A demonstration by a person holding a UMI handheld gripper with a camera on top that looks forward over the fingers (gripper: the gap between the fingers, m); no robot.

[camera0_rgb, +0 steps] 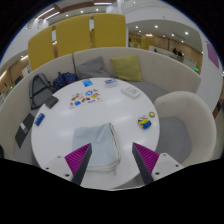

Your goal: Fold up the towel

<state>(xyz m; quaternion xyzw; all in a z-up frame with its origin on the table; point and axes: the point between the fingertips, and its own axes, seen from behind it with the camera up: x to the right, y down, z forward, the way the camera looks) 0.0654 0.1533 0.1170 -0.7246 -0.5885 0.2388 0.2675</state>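
A light grey towel (103, 143) lies crumpled on the round white table (70, 125), just ahead of and partly between my fingers. My gripper (112, 162) is open above the towel's near edge. Its left finger (80, 158) and right finger (147, 160) show their magenta pads wide apart, with nothing pressed between them. The towel's near part runs down between the fingers and out of sight.
On the table lie small colourful toys (86, 97), a white box (131, 91), a blue and yellow toy (146, 119) and a blue item (40, 118). A white chair (185, 115) stands right. A grey bench with a backpack (43, 90) and yellow cushion (126, 68) curves behind.
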